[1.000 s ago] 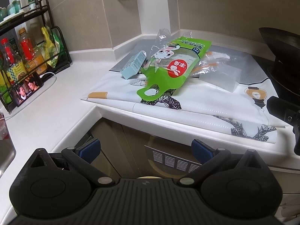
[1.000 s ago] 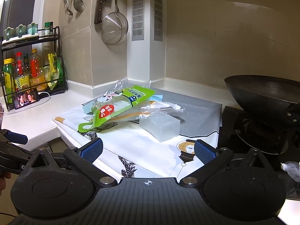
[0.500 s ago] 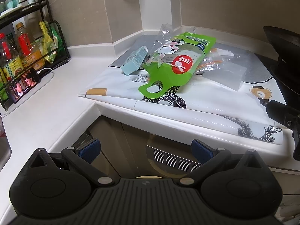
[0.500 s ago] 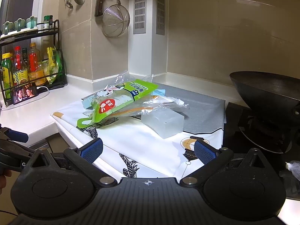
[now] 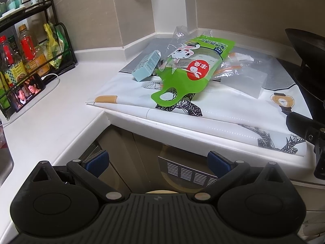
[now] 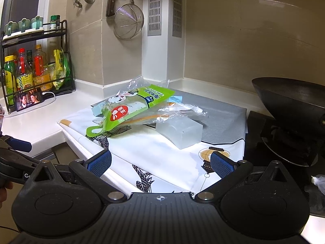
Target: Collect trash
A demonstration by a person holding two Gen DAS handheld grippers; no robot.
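A pile of trash lies on a patterned white mat on the counter: a green snack bag, a pale blue carton, a translucent plastic box and clear wrappers with orange sticks. My left gripper is open and empty, in front of the counter edge, short of the pile. My right gripper is open and empty, over the mat's near edge, short of the plastic box.
A black wok sits on the stove at the right. A black rack with bottles and a phone stand at the left. A strainer and utensils hang on the wall. A crumpled bag lies by the stove.
Both grippers have moved a little closer to the trash pile, which now looks larger. Both stay open and empty. The trash has not moved.
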